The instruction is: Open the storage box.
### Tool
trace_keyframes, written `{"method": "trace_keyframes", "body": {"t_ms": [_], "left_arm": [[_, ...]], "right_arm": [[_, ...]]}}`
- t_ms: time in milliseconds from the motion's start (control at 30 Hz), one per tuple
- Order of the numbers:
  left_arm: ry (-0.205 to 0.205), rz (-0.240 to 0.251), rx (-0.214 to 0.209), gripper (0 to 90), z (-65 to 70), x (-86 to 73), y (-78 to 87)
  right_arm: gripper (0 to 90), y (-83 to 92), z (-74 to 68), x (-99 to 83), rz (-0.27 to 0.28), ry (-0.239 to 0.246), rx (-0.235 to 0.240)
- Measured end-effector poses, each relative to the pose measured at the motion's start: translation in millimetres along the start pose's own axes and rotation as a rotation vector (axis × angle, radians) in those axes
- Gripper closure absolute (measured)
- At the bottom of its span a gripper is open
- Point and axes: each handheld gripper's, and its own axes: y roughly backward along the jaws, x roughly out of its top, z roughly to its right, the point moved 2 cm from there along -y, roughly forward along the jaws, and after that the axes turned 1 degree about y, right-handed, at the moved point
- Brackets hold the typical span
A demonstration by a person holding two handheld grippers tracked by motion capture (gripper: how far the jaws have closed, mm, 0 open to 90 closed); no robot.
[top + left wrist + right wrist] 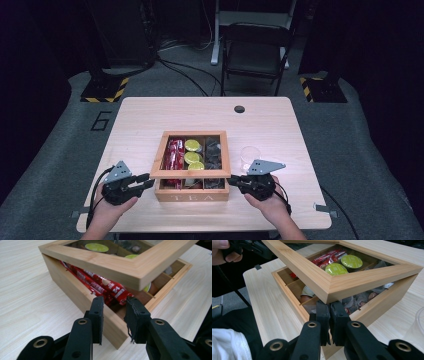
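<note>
Pale wooden worktop [150, 112] carries a stiff, hinged wooden tea box [192, 191]; its glass-paned lid [190, 174], probably light, rests raised on both hand-held grippers, left [145, 181] and right [234, 182], each pressed together beneath near corners.

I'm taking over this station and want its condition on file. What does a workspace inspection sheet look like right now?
Surface: wooden table, bare apart from the items below; cable hole at the far edge.
Job's things: wooden tea box, windowed lid partly raised; red packets, green capsules and dark sachets inside.
Clutter: clear plastic cup right of the box.
Grippers: left gripper at the lid's front left corner, right gripper under its front right corner; both closed, clamping nothing.
Cables: left cable loops off the table's edge; right cable trails by the wrist.
Surroundings: folding chair, hazard-striped stand bases, grey floor.
</note>
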Motion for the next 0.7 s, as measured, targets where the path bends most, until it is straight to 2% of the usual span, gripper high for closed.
{"method": "trace_keyframes", "body": {"t_ms": [200, 367, 533, 700], "left_arm": [[0.000, 0.031, 0.000, 69.2, 6.7, 3.1, 4.5], [-0.015, 0.029, 0.003, 69.5, 10.0, 5.1, 5.6], [-0.014, 0.047, 0.022, 67.6, 11.3, 6.9, 7.0], [-0.004, 0.048, 0.023, 67.5, 11.0, 6.4, 5.7]], "right_arm": [[85.9, -1.0, 1.1, 1.2, 0.007, 0.003, 0.006], [85.9, -2.6, 1.1, 0.2, 0.000, 0.007, 0.007], [85.9, -2.9, 0.7, -0.8, 0.002, 0.001, 0.009], [85.8, -4.4, 0.8, -1.5, 0.001, -0.001, 0.009]]}}
